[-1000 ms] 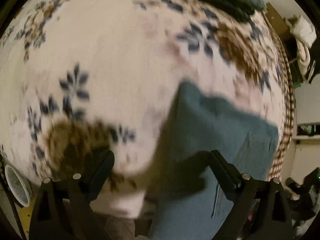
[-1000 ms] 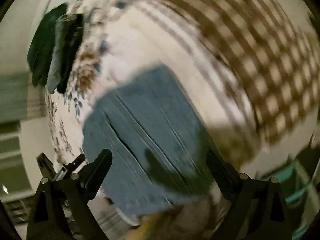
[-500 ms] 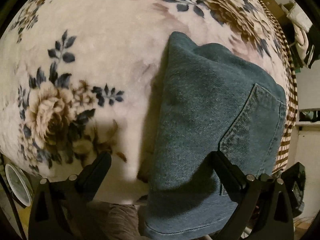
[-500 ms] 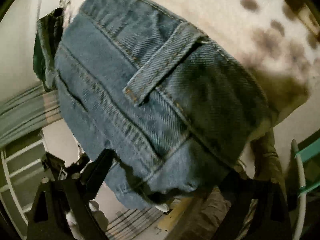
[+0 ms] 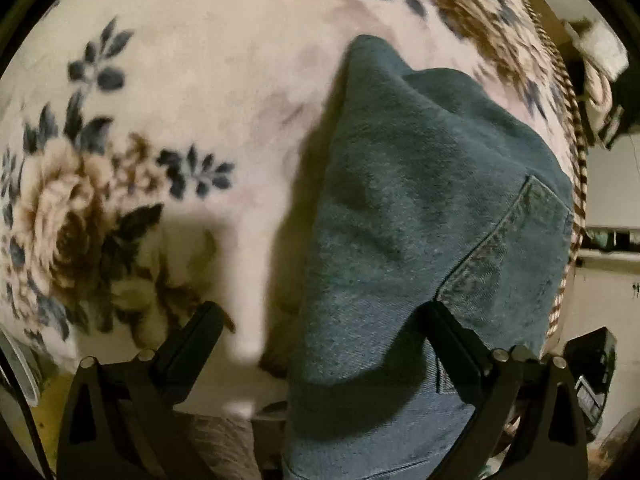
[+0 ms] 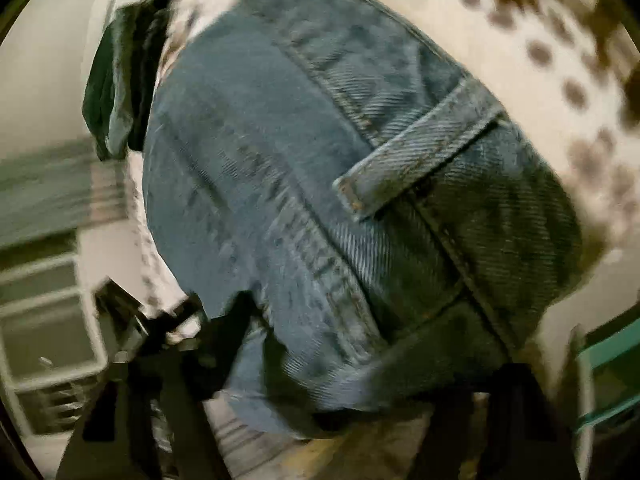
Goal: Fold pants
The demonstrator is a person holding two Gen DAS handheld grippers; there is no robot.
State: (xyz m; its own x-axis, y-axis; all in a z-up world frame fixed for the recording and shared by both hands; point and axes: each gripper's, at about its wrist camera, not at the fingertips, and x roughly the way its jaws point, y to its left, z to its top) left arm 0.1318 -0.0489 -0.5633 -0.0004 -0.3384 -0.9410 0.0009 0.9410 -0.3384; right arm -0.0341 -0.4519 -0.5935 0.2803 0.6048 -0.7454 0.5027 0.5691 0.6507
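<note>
Jaws of both the left gripper (image 5: 316, 324) and the right gripper (image 6: 360, 344) closing, unclamped, around the jeans (image 5: 420, 220).

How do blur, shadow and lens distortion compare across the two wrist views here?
Left wrist: jeans fairly sharp, floral blanket softly smeared, a hard shadow beside the denim, fisheye bulge. Right wrist: heavy motion blur everywhere, belt loop barely legible, lower frame dark.

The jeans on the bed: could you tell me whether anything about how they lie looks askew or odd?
Yes. The jeans hang partly over the near edge of the flowered blanket instead of lying flat on it, and their far corner stands up in a point. The belt loop end droops towards the right gripper, whose jaws are closing around it.
</note>
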